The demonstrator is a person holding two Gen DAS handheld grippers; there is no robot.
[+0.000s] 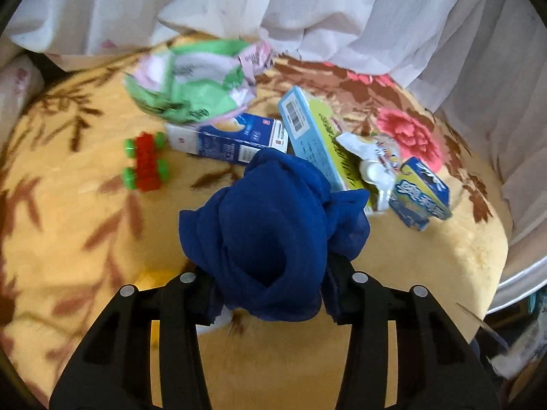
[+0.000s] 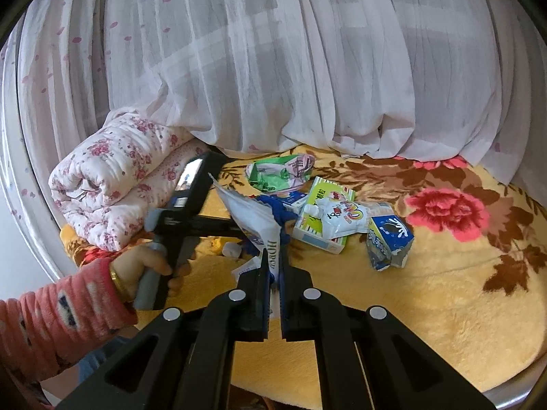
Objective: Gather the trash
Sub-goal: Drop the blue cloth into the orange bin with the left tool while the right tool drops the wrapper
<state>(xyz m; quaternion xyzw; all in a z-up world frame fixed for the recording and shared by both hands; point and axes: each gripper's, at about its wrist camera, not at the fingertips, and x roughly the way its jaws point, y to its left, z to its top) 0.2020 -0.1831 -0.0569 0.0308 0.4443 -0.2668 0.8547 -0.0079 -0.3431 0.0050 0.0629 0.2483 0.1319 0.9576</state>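
My left gripper [image 1: 271, 283] is shut on a bunched dark blue cloth [image 1: 270, 232] that fills the gap between its fingers, above the yellow floral blanket [image 1: 85, 239]. My right gripper [image 2: 274, 266] is shut on a white printed wrapper [image 2: 253, 215] that stands up from its tips. Behind the cloth lie a crumpled green and pink wrapper [image 1: 195, 82], a blue and white carton [image 1: 232, 140], a light blue and yellow box [image 1: 318, 136], a white spout pouch [image 1: 372, 160] and a small blue milk carton [image 1: 420, 194]. The right wrist view shows the same pile, with the pouch [image 2: 342, 218] on the box.
A red and green spiky toy [image 1: 145, 160] lies left of the pile. White curtains [image 2: 273, 68] hang behind the blanket, and a rolled floral quilt [image 2: 116, 194] sits at its left. A hand [image 2: 150, 266] in a pink sleeve holds the left tool. The blanket's edge drops off at right [image 1: 492, 256].
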